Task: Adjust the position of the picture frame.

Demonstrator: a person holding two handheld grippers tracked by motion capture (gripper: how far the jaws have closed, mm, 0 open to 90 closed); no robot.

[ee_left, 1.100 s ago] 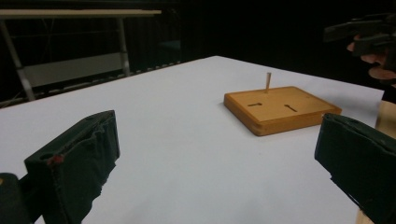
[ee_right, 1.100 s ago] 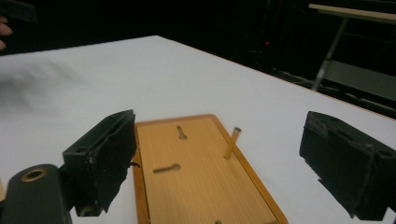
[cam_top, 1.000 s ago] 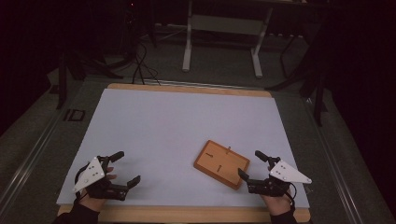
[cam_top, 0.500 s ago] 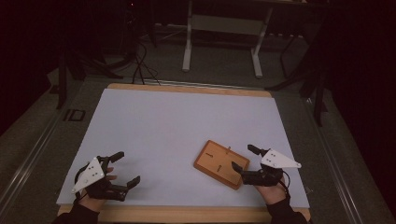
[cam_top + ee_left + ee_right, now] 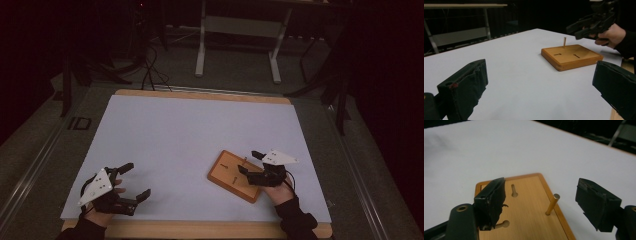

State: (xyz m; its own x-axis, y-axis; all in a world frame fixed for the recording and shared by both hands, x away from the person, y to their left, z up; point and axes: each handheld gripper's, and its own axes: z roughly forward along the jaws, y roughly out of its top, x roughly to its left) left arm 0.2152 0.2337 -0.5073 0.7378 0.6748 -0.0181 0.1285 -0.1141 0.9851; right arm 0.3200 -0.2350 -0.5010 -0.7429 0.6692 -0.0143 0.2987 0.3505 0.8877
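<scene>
Fingers of the right gripper [image 5: 248, 162] are seen spread, having just been closing somewhat, with an upright wooden peg [image 5: 552, 204] standing between them in the right gripper view and touched by neither pad. The peg is set in a hole near one long edge of a flat wooden board [image 5: 235, 175], which lies on the near right part of the surface [image 5: 190, 130], turned at an angle to the surface's edges. Two keyhole-shaped slots [image 5: 514, 190] are noted in the board's top face; in one of them, by the left finger in that view, something pale can be made out lying, too hidden to be told. The right gripper is held over the board's right end, the hand [image 5: 278, 191] behind it near the front edge. Fingers of the left gripper [image 5: 134, 181] are spread wide with nothing between them; this gripper is held low over the near left corner, well apart from the board. In the left gripper view the board is seen across a bare stretch of surface, the peg [image 5: 564, 42] upright at its far edge and the right gripper [image 5: 584, 26] just beyond. The surface is covered by a pale sheet with a wooden rim showing at front and back. The room beyond is dark: the legs of a light metal frame [image 5: 239, 27] stand on grey flooring, and cables [image 5: 150, 70] are seen trailing at the back left.
</scene>
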